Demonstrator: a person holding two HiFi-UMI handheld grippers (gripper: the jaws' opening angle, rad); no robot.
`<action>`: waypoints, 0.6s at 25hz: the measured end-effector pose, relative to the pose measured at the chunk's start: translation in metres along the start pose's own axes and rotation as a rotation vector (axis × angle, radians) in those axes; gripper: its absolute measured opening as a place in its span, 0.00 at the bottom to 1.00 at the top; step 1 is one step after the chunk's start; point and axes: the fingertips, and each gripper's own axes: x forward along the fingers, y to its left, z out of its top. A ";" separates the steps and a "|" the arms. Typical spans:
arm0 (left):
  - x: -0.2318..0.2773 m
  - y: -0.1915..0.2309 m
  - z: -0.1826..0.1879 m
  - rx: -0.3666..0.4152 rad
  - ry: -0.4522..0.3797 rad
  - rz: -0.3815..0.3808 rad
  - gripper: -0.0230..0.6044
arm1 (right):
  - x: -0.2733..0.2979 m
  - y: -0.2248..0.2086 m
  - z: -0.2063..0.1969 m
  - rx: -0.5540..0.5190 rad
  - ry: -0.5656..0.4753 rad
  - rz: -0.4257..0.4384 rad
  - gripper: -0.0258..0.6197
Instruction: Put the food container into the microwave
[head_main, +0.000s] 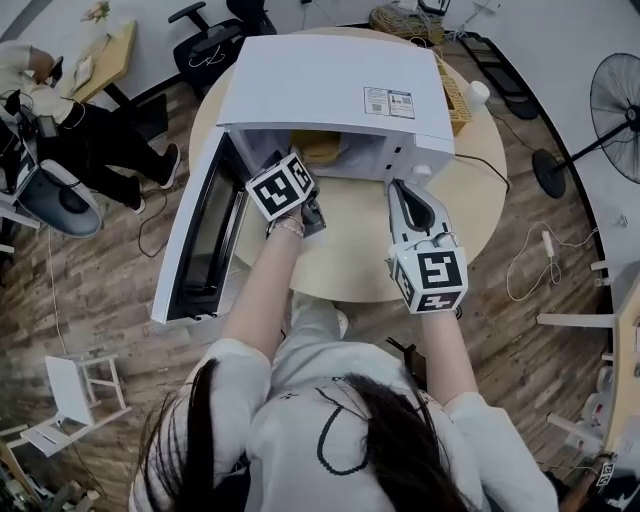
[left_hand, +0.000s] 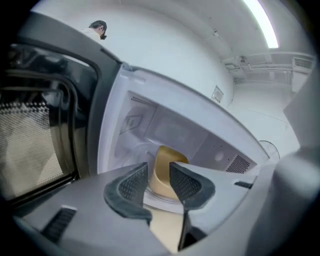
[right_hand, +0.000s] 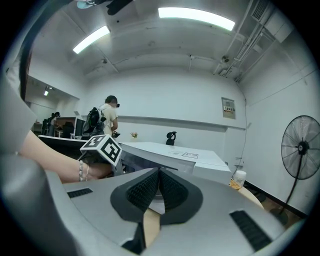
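The white microwave (head_main: 340, 85) stands on a round wooden table (head_main: 350, 250) with its door (head_main: 205, 235) swung open to the left. A tan food container (head_main: 320, 148) sits inside on the turntable, and it also shows in the left gripper view as the container (left_hand: 167, 175), seen through the gap between the jaws. My left gripper (head_main: 288, 185) (left_hand: 158, 169) is at the microwave's mouth, open and holding nothing, a little short of the container. My right gripper (head_main: 402, 190) (right_hand: 159, 172) hovers over the table in front of the microwave's right side, shut and empty.
A basket (head_main: 455, 100) and a white bottle (head_main: 478, 92) stand behind the microwave on the right. A floor fan (head_main: 615, 100) is at far right, an office chair (head_main: 210, 45) behind the table, a seated person (head_main: 90, 130) at left, and a white stool (head_main: 85, 395) at lower left.
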 end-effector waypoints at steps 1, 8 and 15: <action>-0.008 0.000 0.002 0.006 -0.010 -0.005 0.25 | -0.002 0.002 0.002 -0.001 -0.005 0.008 0.08; -0.056 -0.004 0.023 0.075 -0.087 -0.056 0.25 | -0.012 0.016 0.023 -0.015 -0.058 0.042 0.09; -0.106 -0.020 0.056 0.202 -0.188 -0.140 0.25 | -0.017 0.026 0.050 -0.042 -0.105 0.055 0.08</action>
